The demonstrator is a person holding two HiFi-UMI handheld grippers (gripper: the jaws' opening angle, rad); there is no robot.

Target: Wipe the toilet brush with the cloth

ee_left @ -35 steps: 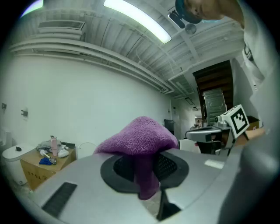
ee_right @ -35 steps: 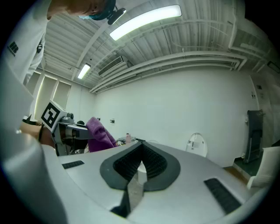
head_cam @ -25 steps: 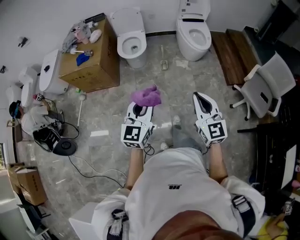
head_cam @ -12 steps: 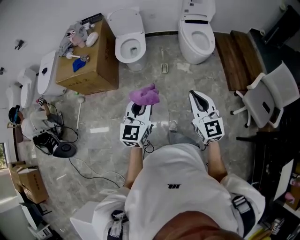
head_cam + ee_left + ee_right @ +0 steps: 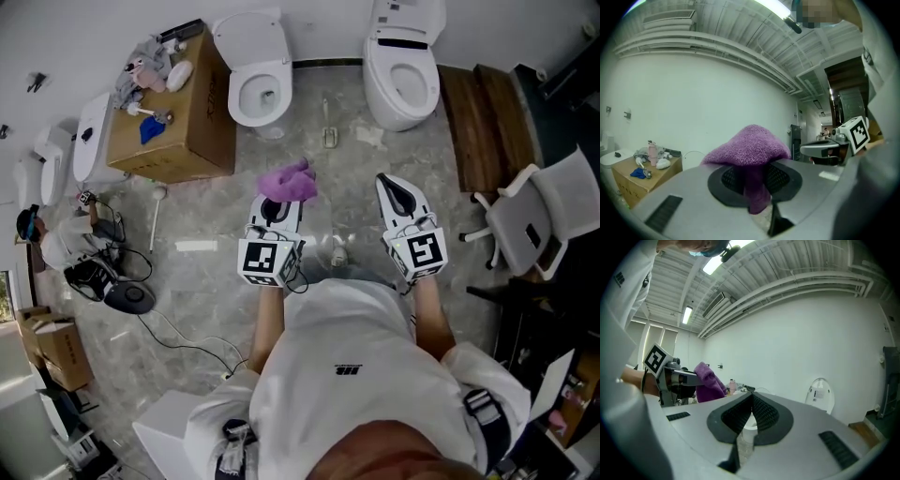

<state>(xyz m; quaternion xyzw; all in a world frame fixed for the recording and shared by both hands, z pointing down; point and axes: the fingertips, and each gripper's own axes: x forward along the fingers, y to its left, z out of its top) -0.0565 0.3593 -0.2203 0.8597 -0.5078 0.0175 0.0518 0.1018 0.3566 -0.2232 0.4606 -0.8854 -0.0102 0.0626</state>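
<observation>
We look down on a floor of grey marbled tiles (image 5: 216,272) that runs up to a white wall along the top edge of the head view. Two white toilets stand against that wall: the left toilet (image 5: 255,82) in the upper middle, seat open, and the right toilet (image 5: 405,73) further right. A cardboard box (image 5: 178,141) sits at the upper left, its top strewn with small things, one blue and one pink. A third white fixture (image 5: 89,141) lies just left of the box. Dark wooden boards (image 5: 483,122) lie at the upper right, with a white office chair (image 5: 539,220) below them. Black cables (image 5: 178,342) trail across the tiles at the left, near a black round device (image 5: 127,296).

The left gripper (image 5: 277,206), at the frame's centre, is clenched on the purple cloth (image 5: 287,180); its own view shows the fabric pinched between the pads and draped over the jaw tips. The right gripper (image 5: 394,187), just right of centre and well apart from the left, has its jaws pressed together with nothing between them.

We cannot pick out the toilet brush with certainty. A slim white stick with a rounded head (image 5: 159,208) lies on the tiles just below the box, well left of the cloth, and a small item (image 5: 328,137) rests on the floor between the two toilets.
</observation>
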